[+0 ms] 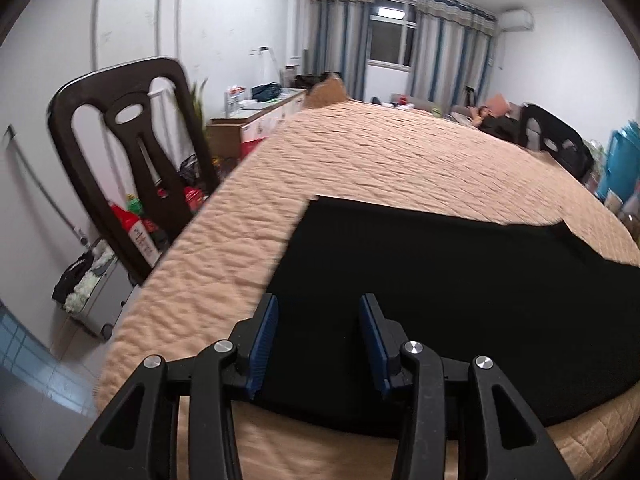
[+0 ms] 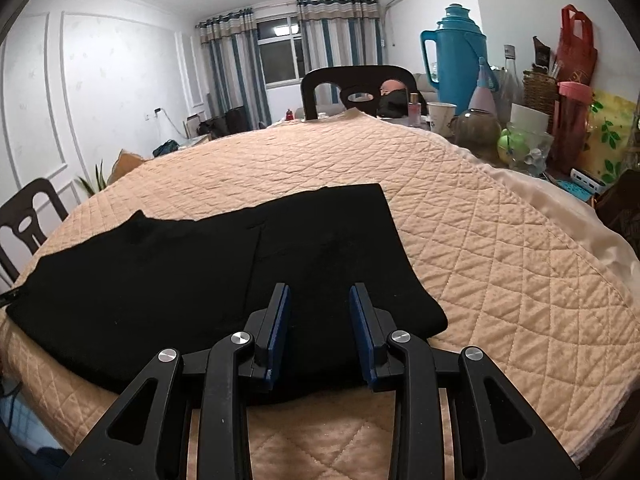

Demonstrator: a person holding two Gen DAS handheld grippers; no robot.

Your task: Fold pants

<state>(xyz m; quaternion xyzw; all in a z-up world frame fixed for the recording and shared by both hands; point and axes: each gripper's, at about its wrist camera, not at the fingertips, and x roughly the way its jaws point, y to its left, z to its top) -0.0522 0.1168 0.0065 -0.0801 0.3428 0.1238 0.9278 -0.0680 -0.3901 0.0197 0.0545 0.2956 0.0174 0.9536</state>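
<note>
Black pants [image 1: 460,304] lie flat, folded lengthwise, on a peach quilted cover [image 1: 360,160] over the table. In the left wrist view my left gripper [image 1: 319,308] is open and empty, its blue pads just above the pants' near left end. In the right wrist view the pants [image 2: 200,272] stretch from left to centre, and my right gripper [image 2: 319,298] is open and empty above their near right end. Neither gripper holds cloth.
A dark chair [image 1: 132,160] stands at the table's left edge, another [image 2: 356,88] at the far side. A blue thermos [image 2: 456,56], cups, jars and a red bag [image 2: 576,44] crowd the table's right side. The quilted cover [image 2: 500,240] lies bare right of the pants.
</note>
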